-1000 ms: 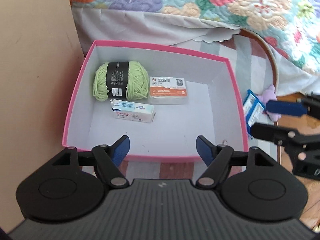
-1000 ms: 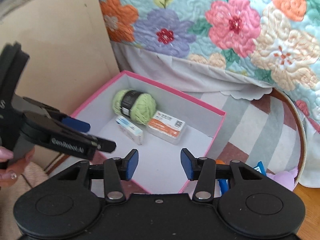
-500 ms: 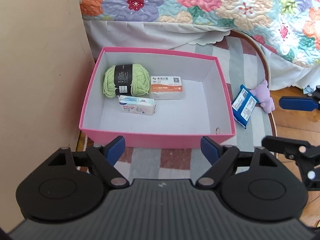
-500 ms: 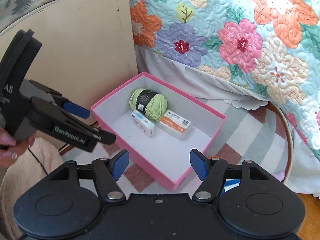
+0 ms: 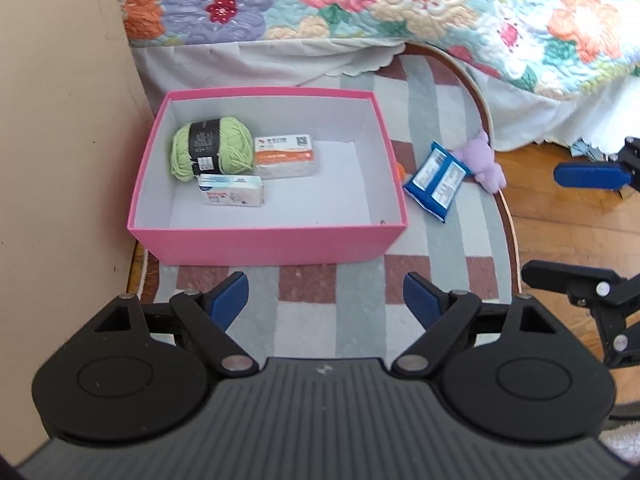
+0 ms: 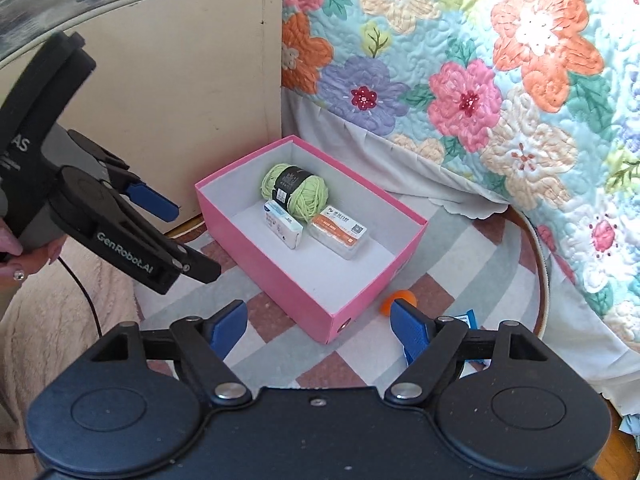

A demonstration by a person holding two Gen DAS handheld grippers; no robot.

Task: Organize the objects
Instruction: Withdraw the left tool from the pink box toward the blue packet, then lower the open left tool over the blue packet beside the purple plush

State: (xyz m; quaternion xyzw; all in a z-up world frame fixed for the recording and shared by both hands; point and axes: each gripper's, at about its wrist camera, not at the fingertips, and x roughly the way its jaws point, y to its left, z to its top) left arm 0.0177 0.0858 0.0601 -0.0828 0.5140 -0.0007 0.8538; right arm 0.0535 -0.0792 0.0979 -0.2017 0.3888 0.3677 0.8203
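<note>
Box (image 5: pixel 264 246), pink, sits on the striped rug (image 5: pixel 360 320) beyond both grippers. Left gripper (image 5: pixel 326 300) and right gripper (image 6: pixel 318 326) are opening, nothing between their jaws. Inside the box: yarn (image 5: pixel 212 154) and two packs. Blue packet (image 5: pixel 436 182) lies just outside.

floral quilt (image 5: pixel 400 0) bed, beige cabinet (image 6: pixel 180 80), striped rug (image 5: pixel 360 280), wooden floor (image 5: pixel 568 220).

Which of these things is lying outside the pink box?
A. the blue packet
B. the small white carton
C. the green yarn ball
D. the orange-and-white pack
A: the blue packet lies on the rug to the right of the pink box, next to a purple toy; the other three sit inside the box.
</note>
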